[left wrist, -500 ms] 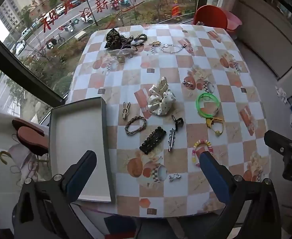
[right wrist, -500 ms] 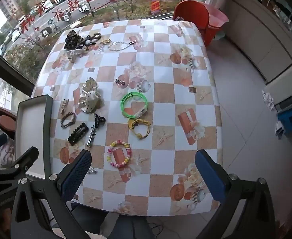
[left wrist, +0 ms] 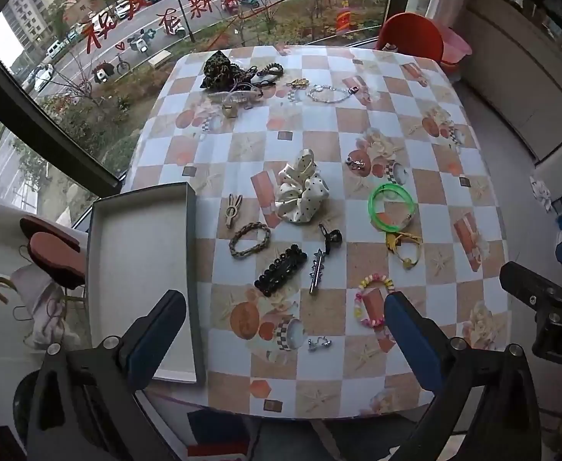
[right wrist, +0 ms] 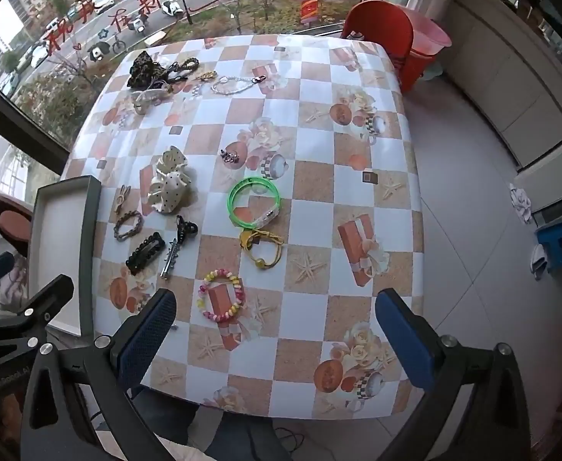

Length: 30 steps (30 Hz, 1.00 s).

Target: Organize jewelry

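Compared with before, I see nothing moved. Left gripper and right gripper keep fingers released above the desk; tray at nine o'clock.

Black angular frames with silver screws and blue textured pads on each gripper.

Both wrist views look steeply down from well above, sharing the checkered table.
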Tool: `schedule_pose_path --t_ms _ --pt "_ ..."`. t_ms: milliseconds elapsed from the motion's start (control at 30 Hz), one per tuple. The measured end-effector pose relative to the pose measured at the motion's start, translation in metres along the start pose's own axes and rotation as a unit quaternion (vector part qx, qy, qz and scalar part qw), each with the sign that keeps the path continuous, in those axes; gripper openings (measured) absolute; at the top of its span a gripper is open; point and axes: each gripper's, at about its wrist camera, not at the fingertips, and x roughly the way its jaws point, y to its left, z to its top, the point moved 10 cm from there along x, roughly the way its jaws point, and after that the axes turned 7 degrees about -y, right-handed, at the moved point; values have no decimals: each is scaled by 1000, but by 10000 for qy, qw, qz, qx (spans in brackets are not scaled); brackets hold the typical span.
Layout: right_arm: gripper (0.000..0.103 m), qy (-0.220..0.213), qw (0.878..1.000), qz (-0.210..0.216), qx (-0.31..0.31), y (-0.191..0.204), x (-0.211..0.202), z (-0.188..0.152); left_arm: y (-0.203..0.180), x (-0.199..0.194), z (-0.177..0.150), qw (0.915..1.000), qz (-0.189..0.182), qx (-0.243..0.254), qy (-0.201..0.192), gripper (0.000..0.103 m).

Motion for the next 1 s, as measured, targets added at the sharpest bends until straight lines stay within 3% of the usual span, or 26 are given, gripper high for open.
schedule_pose_path --t_ms 1000 --pt "103 48 10000 5 -8 11 3 -7 13 -1 -7 9999 11 -153 28 103"
